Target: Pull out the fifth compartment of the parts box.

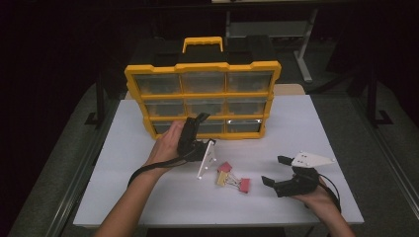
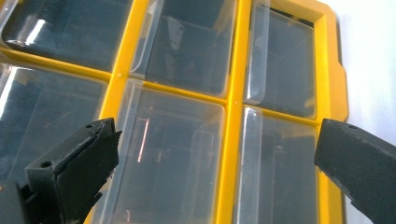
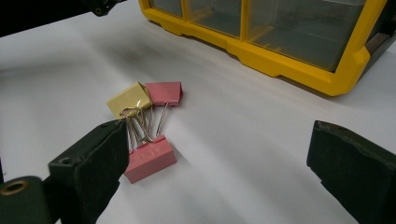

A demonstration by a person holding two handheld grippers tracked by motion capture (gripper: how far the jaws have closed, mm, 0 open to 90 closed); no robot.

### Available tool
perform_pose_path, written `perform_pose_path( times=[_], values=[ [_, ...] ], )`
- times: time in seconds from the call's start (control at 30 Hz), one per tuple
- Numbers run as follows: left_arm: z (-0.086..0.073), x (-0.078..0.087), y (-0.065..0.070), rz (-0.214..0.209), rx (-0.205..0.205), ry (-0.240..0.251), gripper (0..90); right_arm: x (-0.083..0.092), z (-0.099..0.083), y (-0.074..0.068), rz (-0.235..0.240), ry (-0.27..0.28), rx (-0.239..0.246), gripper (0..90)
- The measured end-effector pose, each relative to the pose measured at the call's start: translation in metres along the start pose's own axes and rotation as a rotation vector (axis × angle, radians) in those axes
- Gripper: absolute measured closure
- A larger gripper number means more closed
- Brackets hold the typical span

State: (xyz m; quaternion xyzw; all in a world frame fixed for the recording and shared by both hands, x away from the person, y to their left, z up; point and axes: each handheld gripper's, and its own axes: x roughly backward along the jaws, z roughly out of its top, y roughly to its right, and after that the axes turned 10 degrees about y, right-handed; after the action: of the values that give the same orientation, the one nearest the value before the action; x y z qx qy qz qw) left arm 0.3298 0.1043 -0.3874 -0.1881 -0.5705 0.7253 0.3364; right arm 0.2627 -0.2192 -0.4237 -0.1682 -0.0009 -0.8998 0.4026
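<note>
Black jaws of the left gripper (image 2: pixel 215 154) stand wide, right up against the clear drawer fronts of the yellow organizer (image 1: pixel 202 98), which stands upright at the back of the white counter (image 1: pixel 296 123). Its drawers look stiff and slick; I judge each is best hooked at the raised lip. Three binder clips (image 3: pixel 142 128), two pink and one yellow, lie touching mid-counter: light, springy, likely best pinched across the folded body. Farther right, the right gripper (image 1: pixel 276 170) hovers near them, jaws wide. Drawer contents are too dim to make out.
</note>
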Motion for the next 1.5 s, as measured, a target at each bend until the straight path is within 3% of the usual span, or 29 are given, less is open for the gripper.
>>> perform_pose_path(
  times=[1.5],
  values=[
    [-0.009, -0.013, -0.027, 0.090, -0.099, -0.039, 0.0, 0.001, 0.000, 0.000, -0.005, 0.000, -0.002, 5.1]
  ],
)
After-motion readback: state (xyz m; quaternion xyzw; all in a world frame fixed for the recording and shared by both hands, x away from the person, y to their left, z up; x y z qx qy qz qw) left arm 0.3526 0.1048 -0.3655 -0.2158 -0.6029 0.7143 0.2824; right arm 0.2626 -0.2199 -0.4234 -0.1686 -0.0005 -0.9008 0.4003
